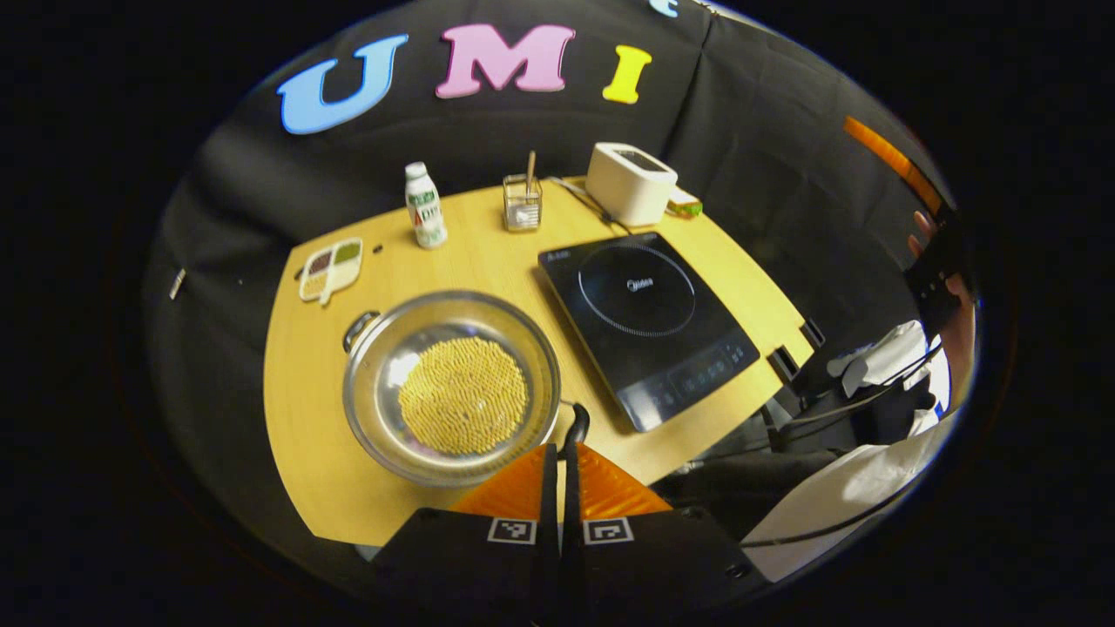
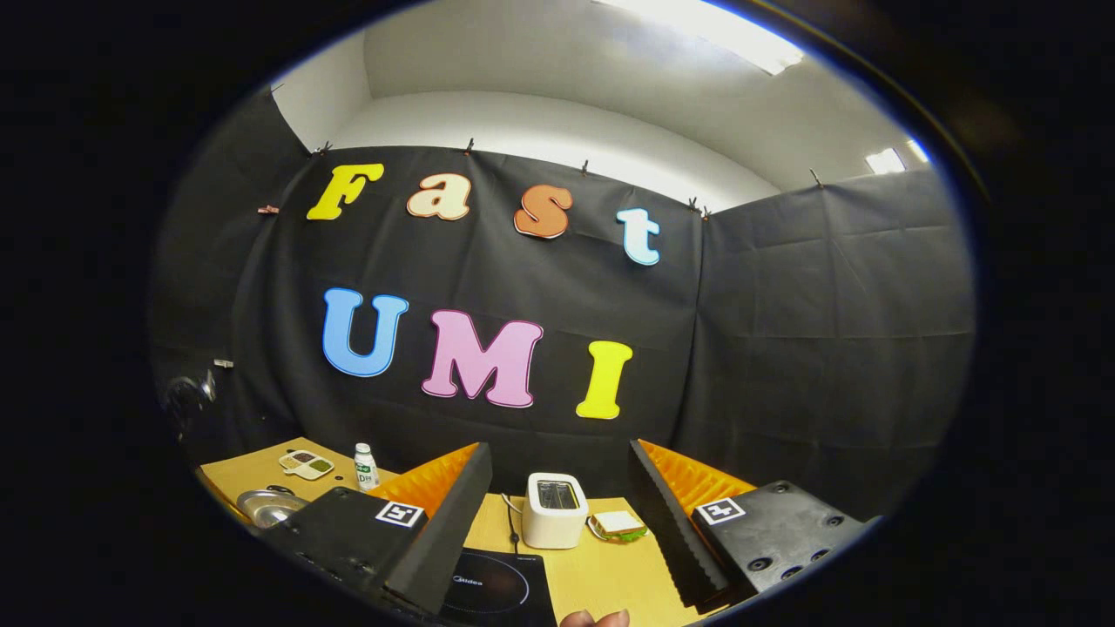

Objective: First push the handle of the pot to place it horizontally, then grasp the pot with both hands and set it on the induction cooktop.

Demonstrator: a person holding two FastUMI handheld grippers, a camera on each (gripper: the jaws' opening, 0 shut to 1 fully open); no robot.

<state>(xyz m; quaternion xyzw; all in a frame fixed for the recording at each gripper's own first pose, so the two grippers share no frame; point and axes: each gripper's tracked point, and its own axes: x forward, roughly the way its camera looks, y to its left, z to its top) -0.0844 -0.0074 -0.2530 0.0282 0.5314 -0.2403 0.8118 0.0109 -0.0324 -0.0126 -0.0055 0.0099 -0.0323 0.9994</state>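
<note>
In the left gripper view a steel pot [image 1: 453,387] holding yellow grains sits on the wooden table [image 1: 296,418], left of the black induction cooktop [image 1: 649,322]. One pot handle [image 1: 359,329] points to the far left; the other handle [image 1: 577,425], dark, points toward me. My left gripper [image 1: 562,448] is shut, its tips right against that near handle. My right gripper [image 2: 557,448] hangs open high above the table, aimed at the wall, with nothing between its fingers. Below it lie the cooktop [image 2: 492,588] and, at far left, the pot [image 2: 266,505].
At the table's back stand a white toaster [image 1: 629,181], a sandwich [image 1: 684,206], a glass holder with sticks [image 1: 523,202] and a small bottle [image 1: 425,207]. A divided dish [image 1: 331,268] lies at the left. A hand [image 1: 945,287] is at the right edge.
</note>
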